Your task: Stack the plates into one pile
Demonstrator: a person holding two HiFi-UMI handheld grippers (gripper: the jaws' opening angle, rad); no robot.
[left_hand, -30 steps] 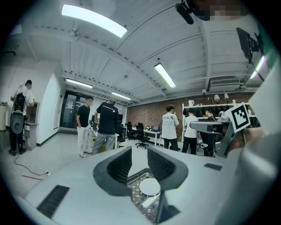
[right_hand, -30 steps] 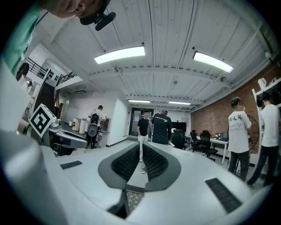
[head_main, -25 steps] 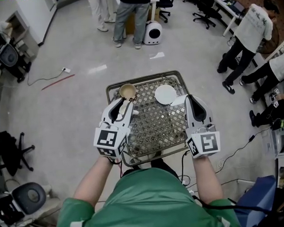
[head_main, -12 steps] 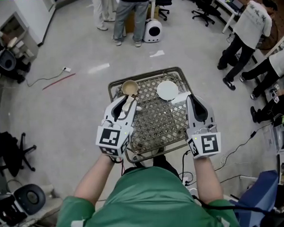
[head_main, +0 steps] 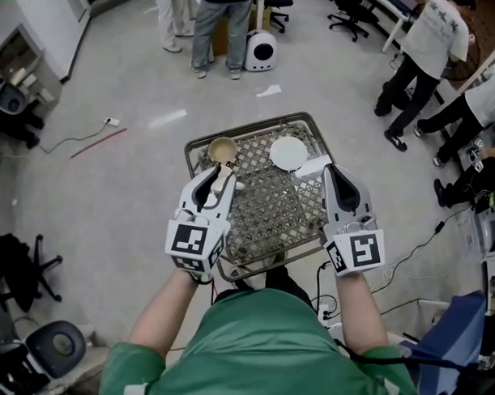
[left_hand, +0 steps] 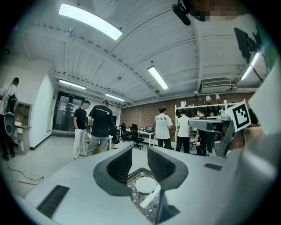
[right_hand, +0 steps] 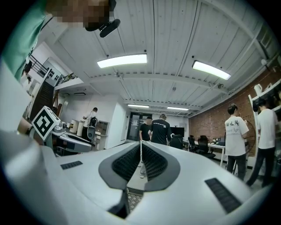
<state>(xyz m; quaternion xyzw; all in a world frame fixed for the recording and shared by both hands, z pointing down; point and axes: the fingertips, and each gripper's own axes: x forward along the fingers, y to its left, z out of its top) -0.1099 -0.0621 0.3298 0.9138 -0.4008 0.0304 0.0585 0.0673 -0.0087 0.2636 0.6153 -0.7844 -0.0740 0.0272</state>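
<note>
On the table (head_main: 269, 224), a bowl (head_main: 222, 151) is shown by the head view only. In its own view the right gripper (right_hand: 141, 154), just tightened, is seen clamped on a plate (head_main: 311, 167) edge; the left gripper (left_hand: 139, 158) is released, empty.

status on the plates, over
Right gripper shut on edge of white plate. Left gripper open, empty. Other plate flat on mesh table, unstacked. Wooden bowl ahead of left gripper.
</note>
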